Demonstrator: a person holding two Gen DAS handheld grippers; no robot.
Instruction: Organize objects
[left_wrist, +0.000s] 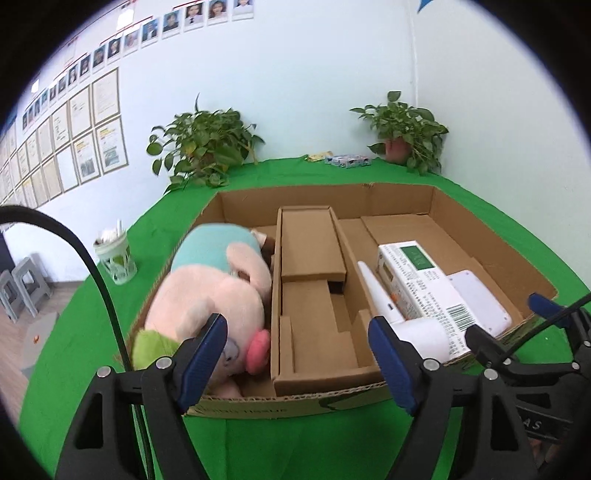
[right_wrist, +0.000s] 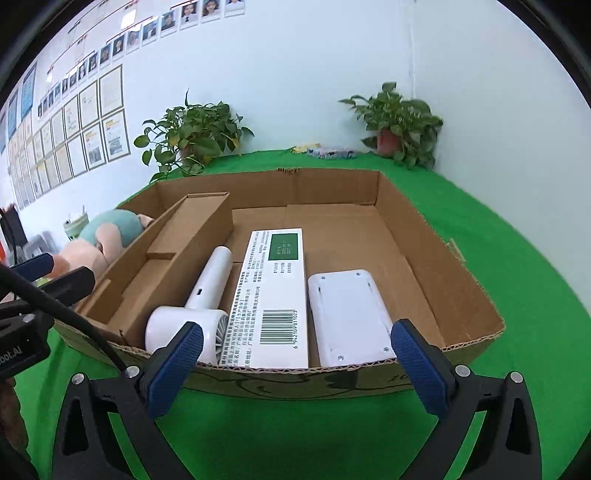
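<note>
A shallow cardboard box (left_wrist: 369, 192) (right_wrist: 332, 181) sits on the green table. A brown cardboard divider (left_wrist: 314, 280) (right_wrist: 177, 254) splits it. A pink plush toy with a teal hat (left_wrist: 218, 291) (right_wrist: 107, 232) lies in the left compartment. In the right compartment lie a white hair dryer (right_wrist: 199, 306) (left_wrist: 384, 299), a white printed carton with a barcode (right_wrist: 275, 295) (left_wrist: 424, 280) and a white flat device (right_wrist: 351, 314) (left_wrist: 480, 299). My left gripper (left_wrist: 297, 332) is open and empty at the box's near edge. My right gripper (right_wrist: 295, 347) is open and empty, just before the near wall.
Two potted plants (left_wrist: 207, 144) (left_wrist: 406, 133) stand at the table's back by the wall, with small packets (left_wrist: 343, 159) between them. A green-patterned cup (left_wrist: 114, 254) with sticks stands left of the box. Grey stools (left_wrist: 22, 288) stand on the floor at left.
</note>
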